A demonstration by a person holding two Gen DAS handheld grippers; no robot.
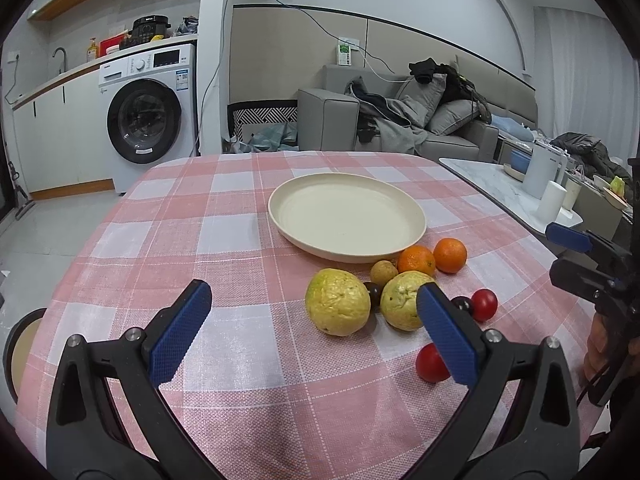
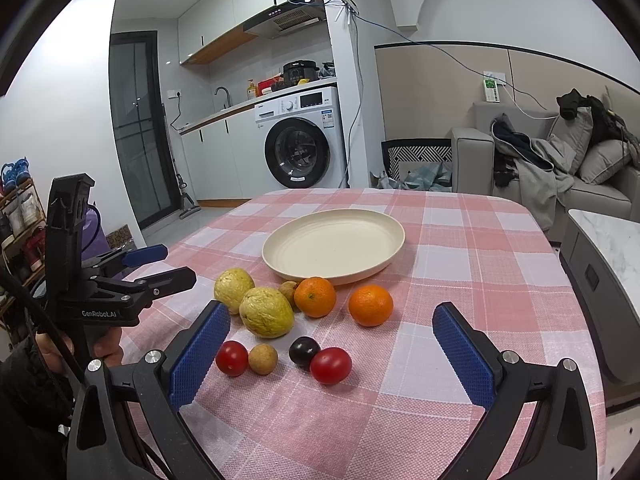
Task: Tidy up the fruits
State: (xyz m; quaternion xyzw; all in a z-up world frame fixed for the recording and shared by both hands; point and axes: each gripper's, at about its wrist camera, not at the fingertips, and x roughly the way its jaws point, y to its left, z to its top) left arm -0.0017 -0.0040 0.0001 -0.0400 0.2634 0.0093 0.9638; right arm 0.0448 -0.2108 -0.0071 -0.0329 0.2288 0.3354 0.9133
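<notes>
Both tongs, L (image 1: 314,328) & R (image 2: 332,356), wide open, empty; fruits (image 2: 266,312) just ahead, beside plate (image 2: 334,246).

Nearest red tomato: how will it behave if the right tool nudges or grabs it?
The tomato looks round and glossy, so it probably rolls and may slip. It touches the dark plum, so a nudge likely shifts both. Likely soft; grip gently.

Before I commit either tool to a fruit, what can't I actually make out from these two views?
- Left wrist view: near red tomato partly covered by the left tool finger; the second longan is hidden there.
- Left wrist view: dark plum mostly behind that finger and the guava.
- Right wrist view: far longan half hidden behind guava and orange.
- Right tool: open, holding nothing.
</notes>
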